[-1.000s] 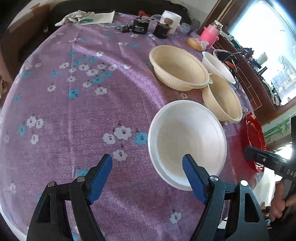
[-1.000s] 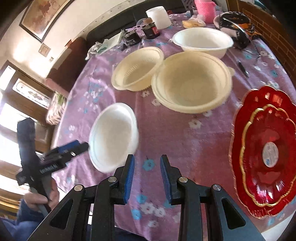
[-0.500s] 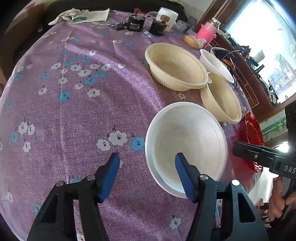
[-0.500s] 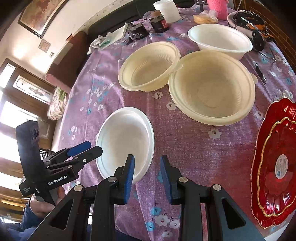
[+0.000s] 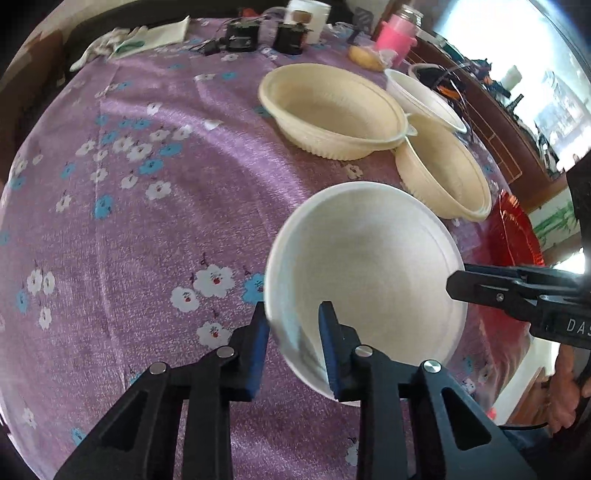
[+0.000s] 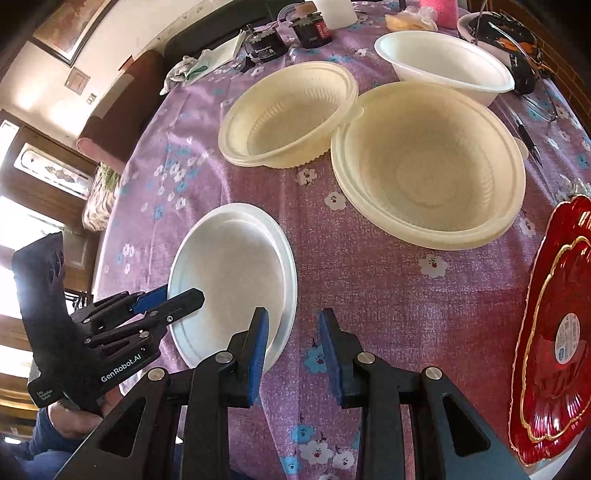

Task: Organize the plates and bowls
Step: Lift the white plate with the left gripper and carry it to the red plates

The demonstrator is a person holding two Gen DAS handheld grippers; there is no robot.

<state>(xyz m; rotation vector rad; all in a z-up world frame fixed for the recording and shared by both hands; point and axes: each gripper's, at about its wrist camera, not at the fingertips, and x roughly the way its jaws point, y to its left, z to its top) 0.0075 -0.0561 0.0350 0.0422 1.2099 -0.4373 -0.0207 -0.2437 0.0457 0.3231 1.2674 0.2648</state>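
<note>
A white foam bowl (image 5: 369,273) sits on the purple flowered tablecloth near the front edge; it also shows in the right wrist view (image 6: 236,280). My left gripper (image 5: 293,328) straddles its near rim, one finger outside and one inside, closed on the rim. In the right wrist view the left gripper (image 6: 168,297) meets the bowl's left rim. My right gripper (image 6: 293,343) is empty, its jaws slightly apart, just right of the bowl. Two cream bowls (image 6: 291,114) (image 6: 428,166) and a white bowl (image 6: 443,62) stand behind. Red plates (image 6: 557,325) lie stacked at right.
At the table's far edge are dark jars (image 6: 312,29), a white cup (image 5: 308,14), a pink bottle (image 5: 395,35), a cloth (image 5: 136,38) and a pen (image 6: 530,138). The table's edge lies close beside the white bowl.
My left gripper has moved right and closed from wide open onto the white bowl's near rim. My right gripper has come forward beside the bowl; its jaws kept the same narrow gap.
</note>
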